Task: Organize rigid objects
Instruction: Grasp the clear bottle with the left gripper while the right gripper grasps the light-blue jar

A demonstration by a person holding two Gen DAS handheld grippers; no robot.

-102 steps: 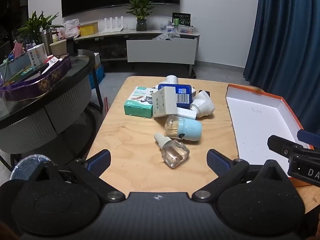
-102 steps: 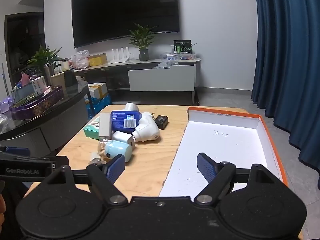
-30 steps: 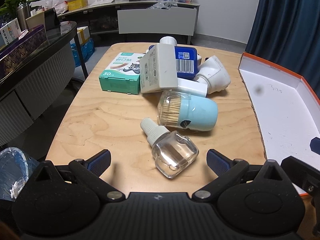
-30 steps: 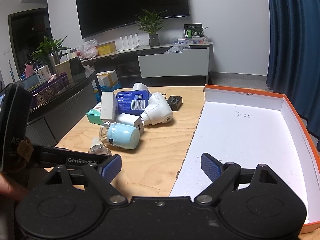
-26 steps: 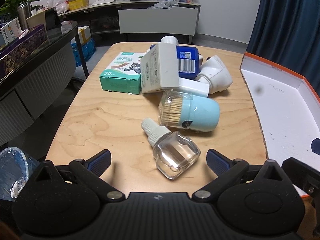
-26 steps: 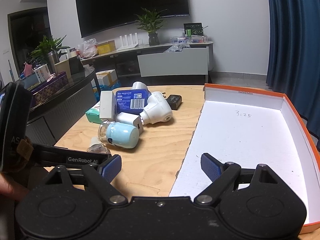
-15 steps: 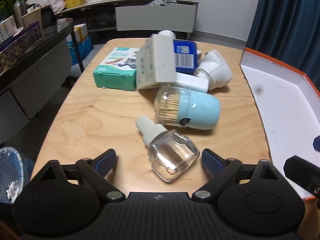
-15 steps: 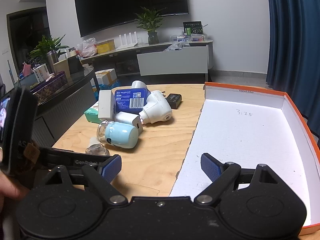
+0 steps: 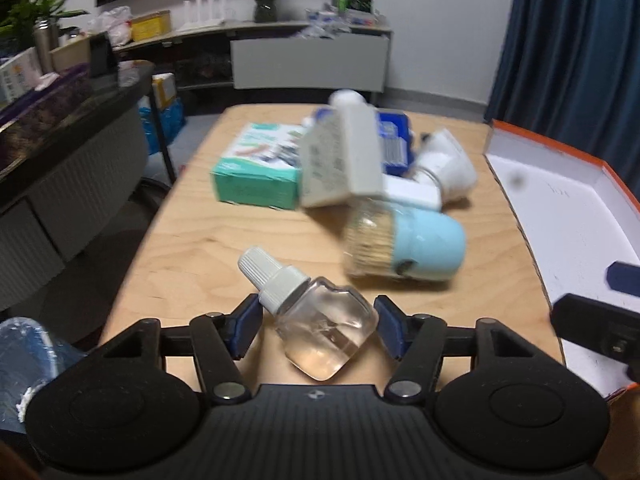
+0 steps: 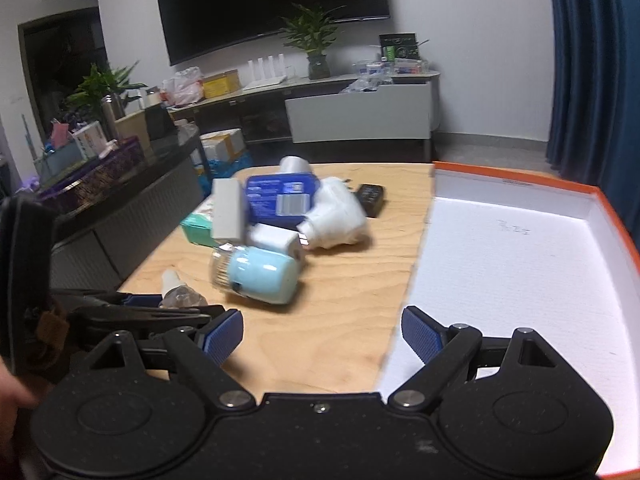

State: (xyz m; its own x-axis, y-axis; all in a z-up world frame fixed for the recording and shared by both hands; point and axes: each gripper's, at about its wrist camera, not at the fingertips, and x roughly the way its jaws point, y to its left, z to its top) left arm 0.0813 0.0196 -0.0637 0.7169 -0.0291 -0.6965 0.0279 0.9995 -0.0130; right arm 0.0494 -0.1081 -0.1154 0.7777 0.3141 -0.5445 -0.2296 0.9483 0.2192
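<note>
- Bottle (image 9: 326,334) lies at the worktop's (image 9: 224,248) near edge, clamped in the left hand-held gripper (image 9: 318,326).
- Right hand-held gripper (image 10: 322,334) gapes, holding nothing, beside the box (image 10: 520,264).

Bare wooden table (image 9: 208,240) lies open left of the clear bottle (image 9: 320,320). Just beyond it, the blue toothpick jar (image 9: 408,246) and piled boxes (image 9: 340,160) block the way; the white tray (image 10: 520,264) offers room.

One clear bottle (image 9: 326,332), one orange-rimmed box (image 10: 520,264).
</note>
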